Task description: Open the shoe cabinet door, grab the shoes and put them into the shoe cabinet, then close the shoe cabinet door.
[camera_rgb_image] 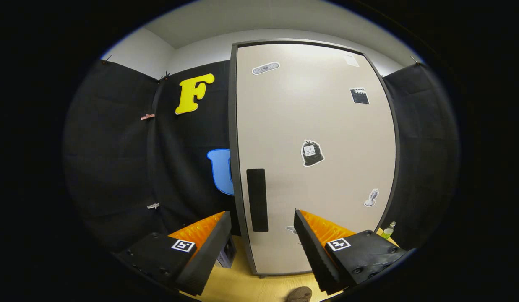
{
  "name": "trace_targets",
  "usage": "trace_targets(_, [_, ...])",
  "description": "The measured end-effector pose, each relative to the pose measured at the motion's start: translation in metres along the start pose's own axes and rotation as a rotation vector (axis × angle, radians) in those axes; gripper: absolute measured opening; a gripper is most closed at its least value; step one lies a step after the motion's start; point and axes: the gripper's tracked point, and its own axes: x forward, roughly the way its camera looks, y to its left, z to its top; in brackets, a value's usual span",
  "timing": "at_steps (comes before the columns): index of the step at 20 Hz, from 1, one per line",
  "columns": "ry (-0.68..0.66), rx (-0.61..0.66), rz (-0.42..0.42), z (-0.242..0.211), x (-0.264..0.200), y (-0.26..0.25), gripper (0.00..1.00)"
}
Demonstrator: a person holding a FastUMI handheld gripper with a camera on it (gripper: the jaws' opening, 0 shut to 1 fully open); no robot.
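Claw (262, 218) agape before closed shoe cabinet door (314, 159), handle (257, 200) between fingers.

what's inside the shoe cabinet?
Cannot tell: the tall beige shoe cabinet door is shut, hiding the interior. The open gripper frames its black vertical handle.

Smooth matt cabinet door (314, 147); wood-grain floor (246, 285).

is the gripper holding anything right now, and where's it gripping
Nothing is held. The hand-held gripper is open, its fingers spread apart with only air between them, ahead of the closed shoe cabinet door and its dark handle.
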Motion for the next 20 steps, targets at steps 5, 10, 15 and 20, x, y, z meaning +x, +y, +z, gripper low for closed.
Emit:
trace_targets(5, [-0.002, -0.002, -0.016, -0.001, 0.014, 0.0, 0.98])
trace_targets(10, [-0.004, -0.005, -0.02, -0.004, 0.038, 0.008, 0.98])
trace_targets(15, [0.009, -0.003, -0.05, -0.011, 0.067, 0.008, 0.96])
trace_targets(20, [0.024, 0.01, -0.086, -0.017, 0.091, 0.003, 0.92])
